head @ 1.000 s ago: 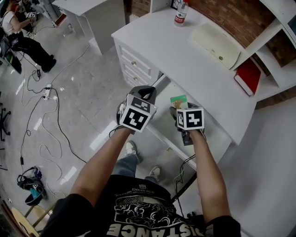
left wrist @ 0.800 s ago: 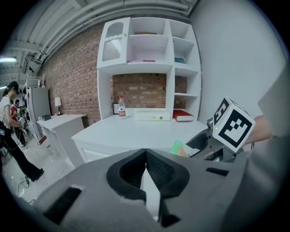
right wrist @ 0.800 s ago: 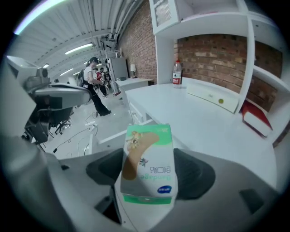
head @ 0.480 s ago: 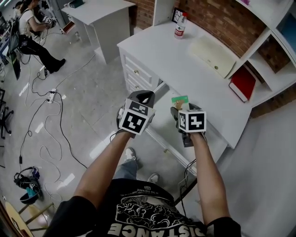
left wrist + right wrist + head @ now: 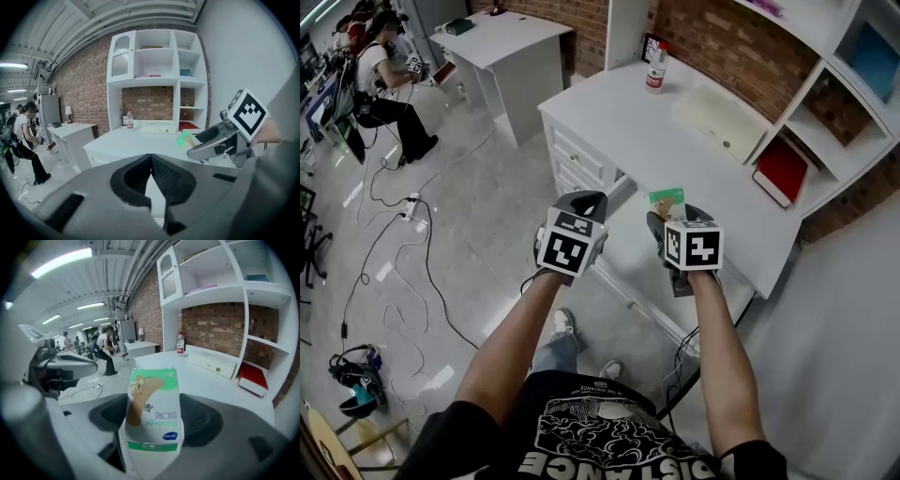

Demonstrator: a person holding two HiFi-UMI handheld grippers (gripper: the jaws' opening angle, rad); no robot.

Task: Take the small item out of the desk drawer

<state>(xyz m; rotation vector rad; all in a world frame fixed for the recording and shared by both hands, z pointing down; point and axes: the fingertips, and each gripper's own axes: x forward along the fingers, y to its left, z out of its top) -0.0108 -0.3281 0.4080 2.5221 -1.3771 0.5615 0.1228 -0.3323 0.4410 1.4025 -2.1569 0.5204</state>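
My right gripper (image 5: 667, 217) is shut on a small green-and-white bandage box (image 5: 667, 198) and holds it in the air over the open desk drawer (image 5: 630, 251). In the right gripper view the box (image 5: 152, 411) stands upright between the two dark pads, filling the gap. My left gripper (image 5: 586, 202) hovers beside it at the drawer's left, jaws shut with nothing in them; its tips (image 5: 151, 161) meet in a point. The left gripper view also catches the right gripper (image 5: 213, 143) and the box (image 5: 184, 138).
On the white desk (image 5: 675, 131) stand a bottle (image 5: 655, 66), a cream flat case (image 5: 719, 122) and a red book (image 5: 782, 171) under the shelves. Cables (image 5: 394, 262) trail over the floor at left. A seated person (image 5: 384, 103) and another desk (image 5: 502, 37) are far left.
The head view has tilted up toward the shelves. Both grippers keep about the same places over the drawer, with the box still held in the right one.
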